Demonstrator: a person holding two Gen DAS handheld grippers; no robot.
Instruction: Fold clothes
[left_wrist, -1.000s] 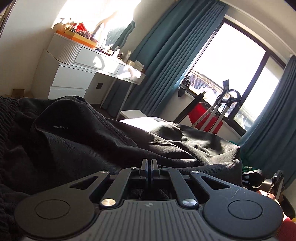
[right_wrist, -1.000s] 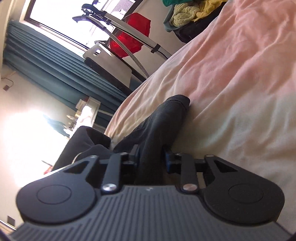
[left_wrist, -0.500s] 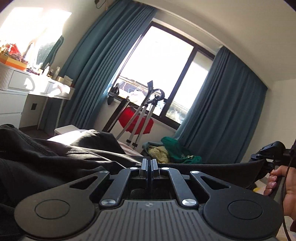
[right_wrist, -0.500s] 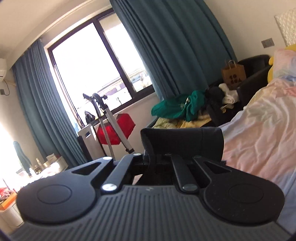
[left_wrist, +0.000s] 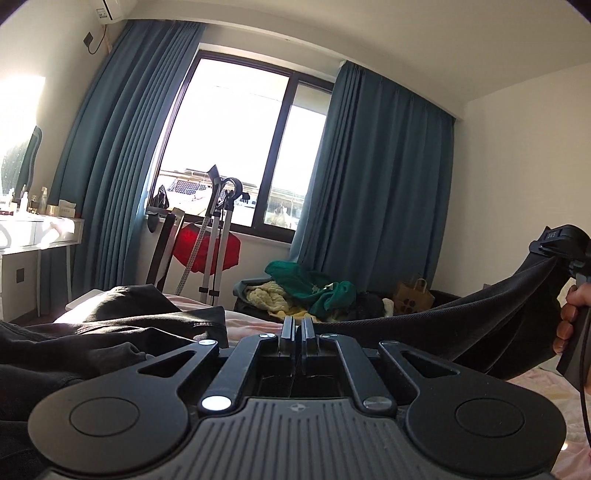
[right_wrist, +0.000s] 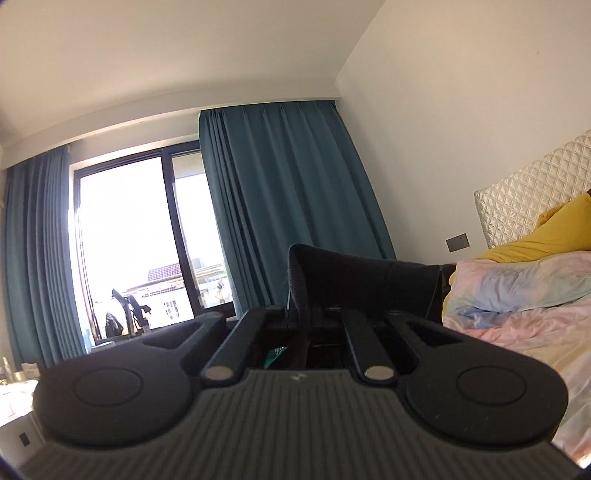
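A black garment (left_wrist: 461, 321) hangs stretched between my two grippers above the bed. The rest of it lies bunched on the bed at the left (left_wrist: 110, 332). My left gripper (left_wrist: 297, 328) is shut, its fingertips pinching the garment's edge. In the left wrist view my right gripper (left_wrist: 554, 247) is at the far right, a hand (left_wrist: 570, 314) on its handle, with the cloth pulled up to it. In the right wrist view the right gripper (right_wrist: 310, 312) is shut on a fold of the black garment (right_wrist: 369, 277), which drapes over and hides its fingertips.
The bed (right_wrist: 524, 332) has a pastel pink sheet, a yellow pillow (right_wrist: 554, 232) and a quilted headboard (right_wrist: 528, 199). By the window stand a garment steamer (left_wrist: 218, 236), a chair piled with green and yellow clothes (left_wrist: 306, 291) and a paper bag (left_wrist: 413, 299). A white desk (left_wrist: 37, 232) is at the left.
Both grippers rose and swung round from the bed towards the window. The black garment came up off the bed and now hangs stretched between them; both stayed shut.
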